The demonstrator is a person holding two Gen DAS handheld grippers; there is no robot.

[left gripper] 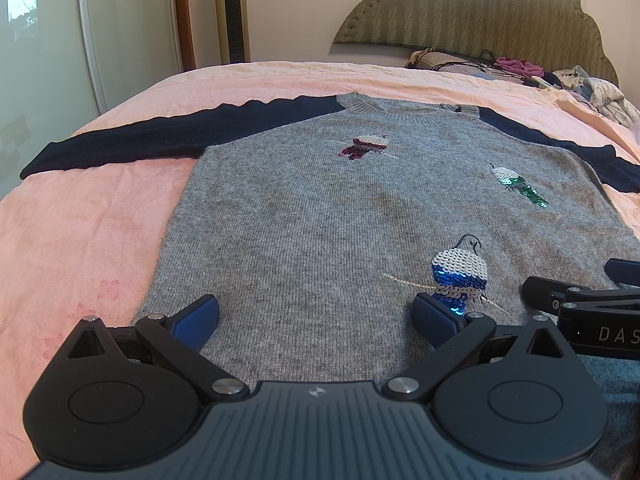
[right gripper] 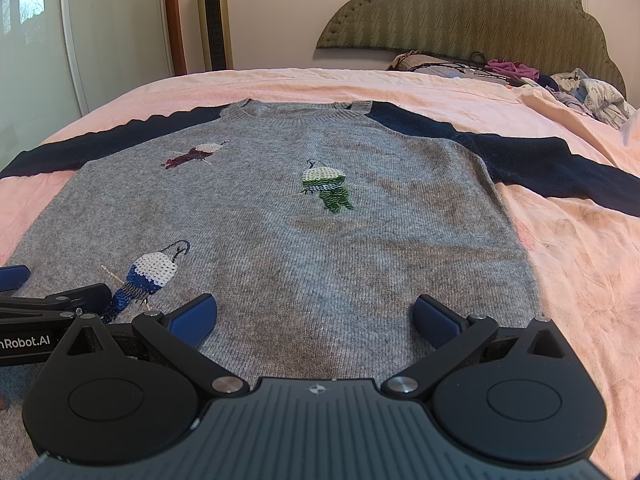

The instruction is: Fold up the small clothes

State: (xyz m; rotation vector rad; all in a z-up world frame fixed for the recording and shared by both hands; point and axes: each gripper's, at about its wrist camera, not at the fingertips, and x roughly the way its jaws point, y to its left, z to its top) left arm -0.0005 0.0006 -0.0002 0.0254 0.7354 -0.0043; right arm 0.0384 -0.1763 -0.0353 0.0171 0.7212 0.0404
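There is one gray sweater (left gripper: 304,216) on one pink bed (left gripper: 80,216). The sweater has two dark blue sleeves and three shiny birds: one red (left gripper: 366,146), one green (left gripper: 518,186), one blue (left gripper: 460,276). There are two grippers, left (left gripper: 316,316) and right (right gripper: 316,316). One pile of clothes (right gripper: 592,96) sits far back.

The sweater's (left gripper: 304,220) hem is hidden behind the left tongs (left gripper: 316,320) and the right tongs (right gripper: 316,318). One dark sleeve (left gripper: 592,160) is cut off by the left view's edge. The heaped clothes (right gripper: 592,96) by the headboard (right gripper: 480,12) cannot be told apart.
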